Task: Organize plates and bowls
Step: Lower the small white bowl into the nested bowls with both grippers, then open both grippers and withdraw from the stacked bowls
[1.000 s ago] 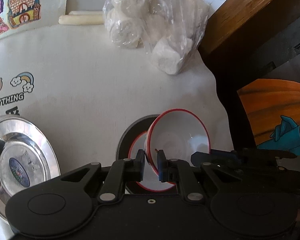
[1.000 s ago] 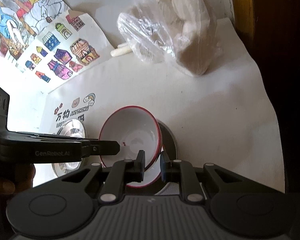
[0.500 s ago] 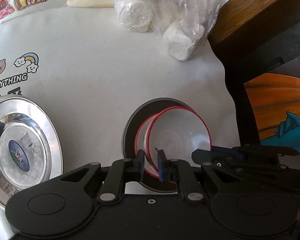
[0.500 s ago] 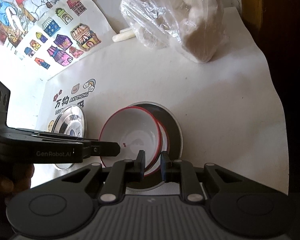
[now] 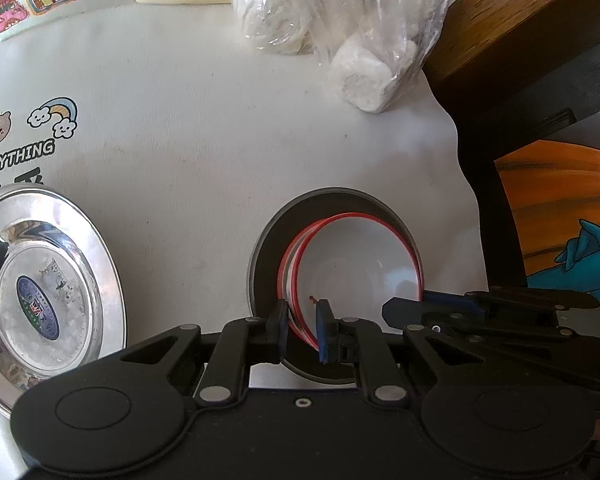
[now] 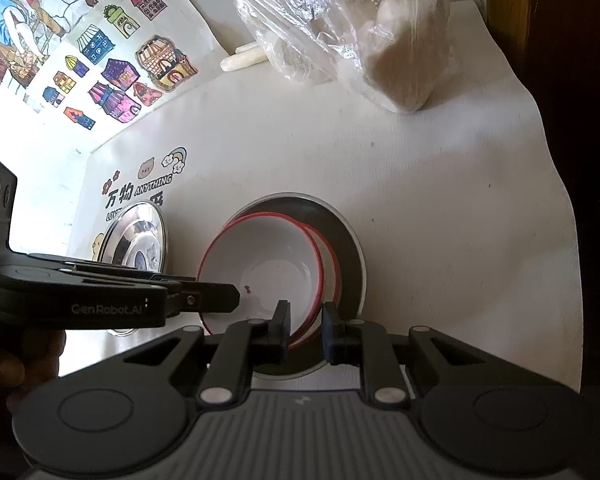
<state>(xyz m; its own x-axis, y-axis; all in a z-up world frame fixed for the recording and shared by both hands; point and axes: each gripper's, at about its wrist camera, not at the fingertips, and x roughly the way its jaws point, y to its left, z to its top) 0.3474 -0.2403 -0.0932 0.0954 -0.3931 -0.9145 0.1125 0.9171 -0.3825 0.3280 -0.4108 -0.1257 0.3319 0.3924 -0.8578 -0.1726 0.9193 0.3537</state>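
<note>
At the far left of the bench (image 5: 220, 128), on its white cloth, a steel plate (image 5: 40, 300) lies flat and face up, a blue oval label at its centre. It sits well apart from the dark plate (image 5: 268, 248) toward the right edge of the cloth.

On that dark plate sit two red-rimmed white bowls. The lower bowl (image 6: 332, 256) rests in the plate with only a crescent of its rim showing. The upper bowl (image 5: 360, 264) lies nested in it, mouth up but tilted and shifted off centre, so the two rims do not line up. Being round, neither bowl has a long axis.

The left gripper (image 5: 303, 328) angles steeply downward, its jaws narrowed to a thin gap over the left rim of the upper bowl, the wall pinched between the pads. The right gripper (image 6: 306, 326) points down at a similar slant from the opposite side, jaws almost closed on the bowl's right rim. Part of a hand (image 6: 4, 364) shows behind the left gripper in the right wrist view.

Beyond, a clear plastic bag (image 5: 340, 20) of white rolls lies at the back of the bench beside coloured drawings (image 6: 112, 72).
</note>
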